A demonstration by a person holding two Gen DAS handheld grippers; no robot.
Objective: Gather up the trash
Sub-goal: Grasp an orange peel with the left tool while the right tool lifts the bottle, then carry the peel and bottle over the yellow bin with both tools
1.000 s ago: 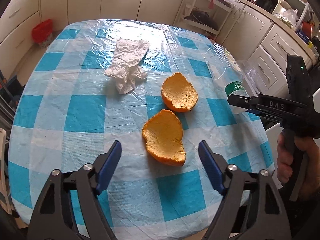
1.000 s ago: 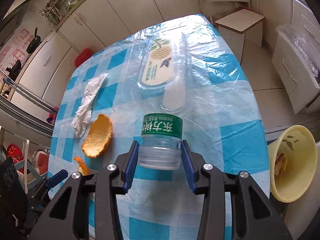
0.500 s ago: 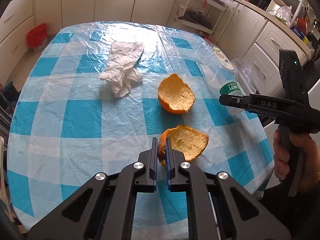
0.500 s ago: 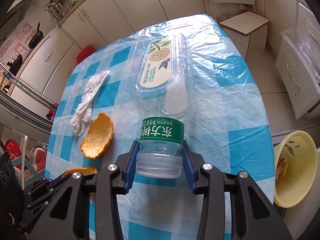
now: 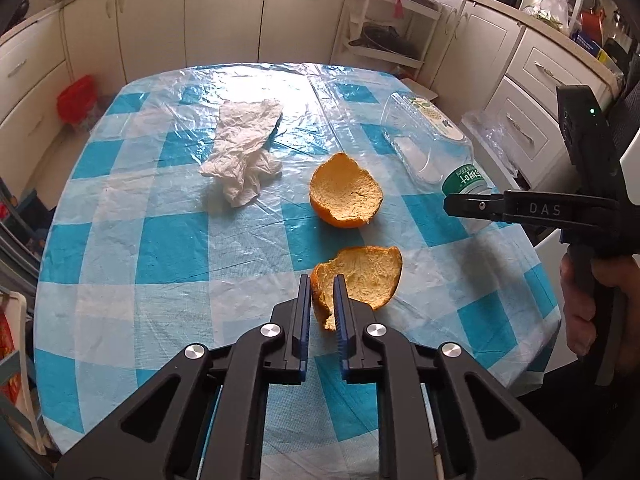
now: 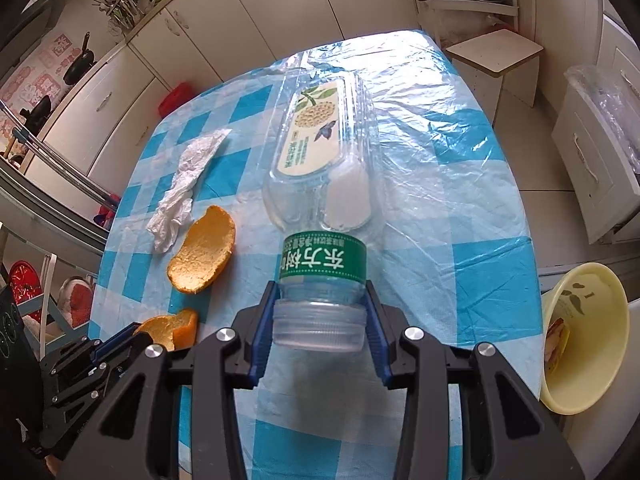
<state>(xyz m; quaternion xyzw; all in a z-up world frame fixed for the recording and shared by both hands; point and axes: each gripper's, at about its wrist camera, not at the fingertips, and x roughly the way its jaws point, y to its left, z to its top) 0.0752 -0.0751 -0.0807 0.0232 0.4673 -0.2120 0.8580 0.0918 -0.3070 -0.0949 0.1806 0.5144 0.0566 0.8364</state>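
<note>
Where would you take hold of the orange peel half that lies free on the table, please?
Grip the far orange peel by its raised rim, coming from above with one of the fingers inside the cup and one outside. It lies hollow side up, so its thin upstanding edge is the only part that narrow fingers can pinch; the rounded underside rests on the tablecloth.

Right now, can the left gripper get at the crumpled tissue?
Probably not yet. The left gripper is pinching the near orange peel, jaws easing open slightly. The crumpled tissue lies farther up the table, with bare cloth between; nothing else blocks it.
</note>
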